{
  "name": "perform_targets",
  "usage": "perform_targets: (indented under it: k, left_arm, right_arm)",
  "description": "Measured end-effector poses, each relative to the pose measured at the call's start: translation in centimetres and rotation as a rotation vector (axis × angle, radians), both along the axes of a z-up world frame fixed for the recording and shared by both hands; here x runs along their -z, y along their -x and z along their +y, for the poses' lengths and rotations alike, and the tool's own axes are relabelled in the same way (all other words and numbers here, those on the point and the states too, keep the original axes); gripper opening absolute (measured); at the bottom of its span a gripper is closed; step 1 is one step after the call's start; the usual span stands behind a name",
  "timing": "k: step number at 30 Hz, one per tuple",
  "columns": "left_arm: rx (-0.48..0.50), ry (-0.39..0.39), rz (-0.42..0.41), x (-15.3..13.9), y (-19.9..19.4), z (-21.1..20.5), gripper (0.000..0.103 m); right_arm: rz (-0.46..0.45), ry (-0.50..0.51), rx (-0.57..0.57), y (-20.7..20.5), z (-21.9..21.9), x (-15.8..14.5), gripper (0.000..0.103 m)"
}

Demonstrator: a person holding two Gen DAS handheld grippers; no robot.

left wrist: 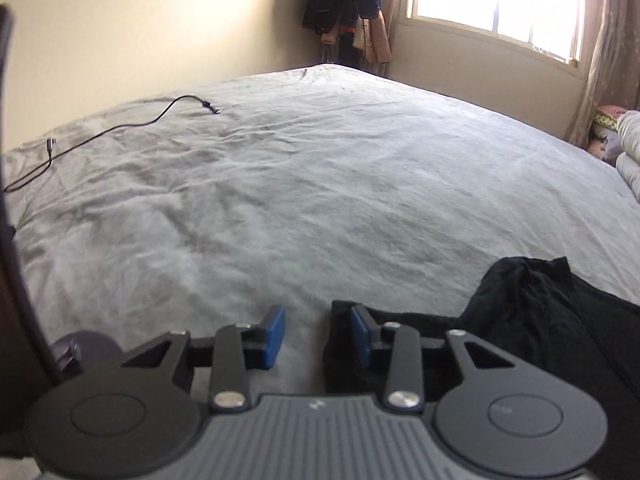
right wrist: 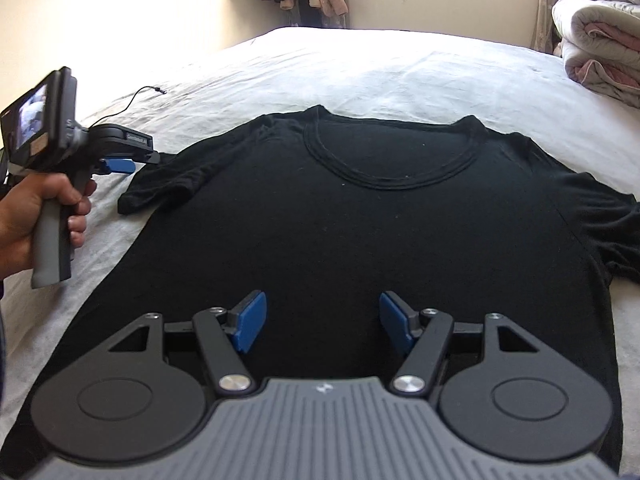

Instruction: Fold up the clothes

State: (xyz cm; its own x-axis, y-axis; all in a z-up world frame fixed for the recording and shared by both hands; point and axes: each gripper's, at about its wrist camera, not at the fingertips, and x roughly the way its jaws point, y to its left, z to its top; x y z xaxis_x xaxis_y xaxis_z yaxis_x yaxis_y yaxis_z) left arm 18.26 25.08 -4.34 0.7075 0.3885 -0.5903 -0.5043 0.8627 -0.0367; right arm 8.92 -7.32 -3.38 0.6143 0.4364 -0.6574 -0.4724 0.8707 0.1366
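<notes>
The right tool (right wrist: 320, 322) hangs nearest, its blue pads spread wide with nothing between them, over the lower body of a black T-shirt (right wrist: 340, 232) lying flat, collar away, on a grey bed (right wrist: 400, 76). The left tool (left wrist: 318, 338), also parted and empty, sits at the shirt's left sleeve (left wrist: 344, 344). Judged from this, a sleeve fold calls for pinching the cloth edge only, not the sheet. Only the right view shows the whole shirt and the hand (right wrist: 36, 208); the left shows a cable (left wrist: 120, 128).
</notes>
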Motion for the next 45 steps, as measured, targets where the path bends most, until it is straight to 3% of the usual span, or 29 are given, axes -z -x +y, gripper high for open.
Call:
perform_targets:
  k: [1,2,11,17,20,22,23,24,26,35,40,45]
  left_arm:
    - [-0.007,-0.015,-0.005,-0.1,-0.1,0.0,0.020]
    - [-0.015,-0.030,-0.010,-0.2,-0.3,-0.1,0.000]
    - [-0.100,-0.162,-0.051,-1.4,-1.4,-0.1,0.000]
    - [-0.153,-0.190,-0.019,-1.0,-3.1,1.2,0.000]
    - [-0.131,-0.180,0.023,-0.5,-4.0,1.3,0.001]
    - [-0.112,-0.170,0.054,-0.3,-4.5,1.2,0.003]
    - [-0.097,-0.167,0.065,-0.3,-4.5,1.1,0.009]
    - [-0.069,-0.167,0.066,-0.3,-4.2,0.7,0.025]
    - [-0.013,-0.167,0.069,-0.2,-3.5,0.0,0.042]
    - [0.239,-0.166,0.079,0.0,-0.3,-3.3,0.042]
    - [0.379,-0.165,0.084,0.1,1.5,-5.2,0.042]
    - [0.370,-0.202,0.080,0.7,2.8,-4.2,0.043]
  right_arm:
    - [-0.001,-0.002,0.000,0.0,0.0,0.0,0.067]
    - [-0.003,-0.004,-0.001,-0.1,0.0,0.1,0.067]
    - [-0.019,0.000,-0.013,0.0,0.0,0.5,0.069]
    - [-0.017,0.013,-0.019,0.2,-0.1,0.4,0.069]
    - [-0.015,0.023,-0.022,0.2,-0.2,0.3,0.069]
    - [-0.015,0.029,-0.021,0.2,-0.4,0.1,0.069]
    - [-0.015,0.029,-0.021,0.3,-0.6,-0.1,0.069]
    - [-0.017,0.031,-0.018,0.2,-0.8,-0.2,0.069]
    - [-0.022,0.034,-0.008,-0.1,-1.5,-0.5,0.069]
    - [-0.079,0.128,0.173,-4.9,-7.1,-1.4,0.069]
    - [-0.070,0.092,0.307,-8.6,-11.7,-0.5,0.069]
    - [-0.027,0.060,0.411,-9.0,-15.7,1.3,0.067]
